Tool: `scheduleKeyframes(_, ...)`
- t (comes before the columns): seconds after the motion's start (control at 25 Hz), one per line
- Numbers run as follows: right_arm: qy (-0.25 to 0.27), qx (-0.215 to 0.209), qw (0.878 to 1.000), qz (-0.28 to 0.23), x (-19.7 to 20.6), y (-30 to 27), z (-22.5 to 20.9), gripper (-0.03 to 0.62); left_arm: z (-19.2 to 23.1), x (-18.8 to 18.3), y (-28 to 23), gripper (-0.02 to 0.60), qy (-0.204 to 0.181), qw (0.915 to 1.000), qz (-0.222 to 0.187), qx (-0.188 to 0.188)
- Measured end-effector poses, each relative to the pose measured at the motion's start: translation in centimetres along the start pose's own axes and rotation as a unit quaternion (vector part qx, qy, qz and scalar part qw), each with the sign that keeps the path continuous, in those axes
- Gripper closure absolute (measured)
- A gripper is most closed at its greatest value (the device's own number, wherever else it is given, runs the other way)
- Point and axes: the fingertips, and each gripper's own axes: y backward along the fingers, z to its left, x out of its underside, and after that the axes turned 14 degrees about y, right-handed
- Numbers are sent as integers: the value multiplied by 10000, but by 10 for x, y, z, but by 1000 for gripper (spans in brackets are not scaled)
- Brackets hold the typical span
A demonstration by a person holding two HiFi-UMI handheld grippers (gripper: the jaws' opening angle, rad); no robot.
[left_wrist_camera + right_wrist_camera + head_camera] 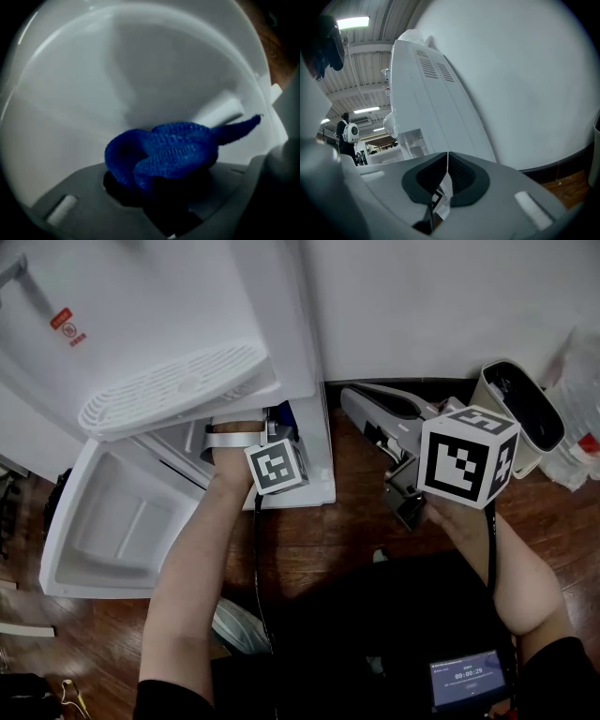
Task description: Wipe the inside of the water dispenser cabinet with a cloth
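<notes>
Left gripper view gives you the cloth (164,152) plainly: a deep blue, coarse-knit rag bunched into a thick knot of folds, with one narrow tail poking out to the right; it sits inside the cabinet (93,84), close in front of smooth white walls, though you cannot tell whether it touches them; your left gripper (150,187) has its jaws partly closed on the near end of that bundle, with the pads sunk into the fabric; from the head view, your left forearm reaches into the low compartment of the water dispenser (187,306), just under the ribbed drip tray grille (173,385); the door (112,521) lies swung open to the left, with its white moulded inner face showing; your right gripper (446,168) is held off to the right, well apart from the opening, with its jaws pressed fully together and nothing between them; it points past the dispenser's side toward the pale wall (525,84); dark wooden floor (356,531) lies below.
</notes>
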Motion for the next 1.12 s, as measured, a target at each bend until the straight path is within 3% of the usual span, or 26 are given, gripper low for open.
scheduleKeyframes(0.08, -46, 30, 10000, 4, 2, 0, -2, 582, -23, 5, 3, 433, 68, 9997, 26, 219)
scheduleKeyframes(0.28, -98, 20, 9999, 11, 2, 1, -2, 582, -71, 7, 38, 431, 798, 9948, -72, 636)
scheduleKeyframes(0.52, -76, -35, 10000, -13, -1, 1, 0, 582, -95, -9, 85, 431, 720, 9913, -509, 976)
scheduleKeyframes(0.8, -196, -24, 9998, 25, 3, 0, -2, 582, -85, 12, 21, 433, 660, 9951, -150, 725)
scheduleKeyframes(1.12, -191, -68, 9998, 35, 4, -1, -2, 582, -62, 14, -7, 431, 327, 9982, -204, 468)
